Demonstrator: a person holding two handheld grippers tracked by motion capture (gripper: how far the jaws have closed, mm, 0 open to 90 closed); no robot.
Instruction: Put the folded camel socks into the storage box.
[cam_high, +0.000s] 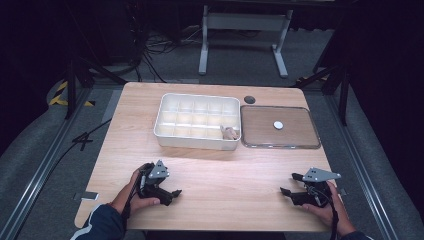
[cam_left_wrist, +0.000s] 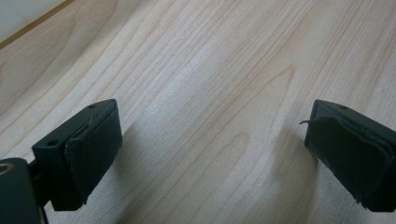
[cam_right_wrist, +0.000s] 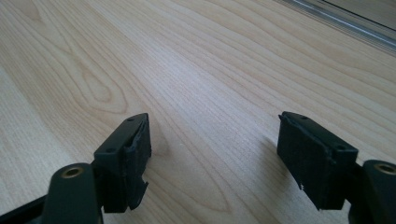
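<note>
My left gripper (cam_high: 171, 195) rests low over the wooden table (cam_high: 225, 170) at the near left, held in a hand. In the left gripper view its jaws (cam_left_wrist: 212, 140) stand wide apart with only bare wood between them. My right gripper (cam_high: 289, 183) sits at the near right, pointing left, and its jaws (cam_right_wrist: 215, 144) are open over bare wood too. A white compartment tray (cam_high: 197, 121) lies at the far middle. A small beige object (cam_high: 229, 132) sits in the tray's near right compartment.
A clear flat lid (cam_high: 300, 137) with a white disc (cam_high: 278, 125) on it lies right of the tray. A dark round spot (cam_high: 249, 99) is on the table behind them. Cables and a white frame stand on the floor beyond the table's far edge.
</note>
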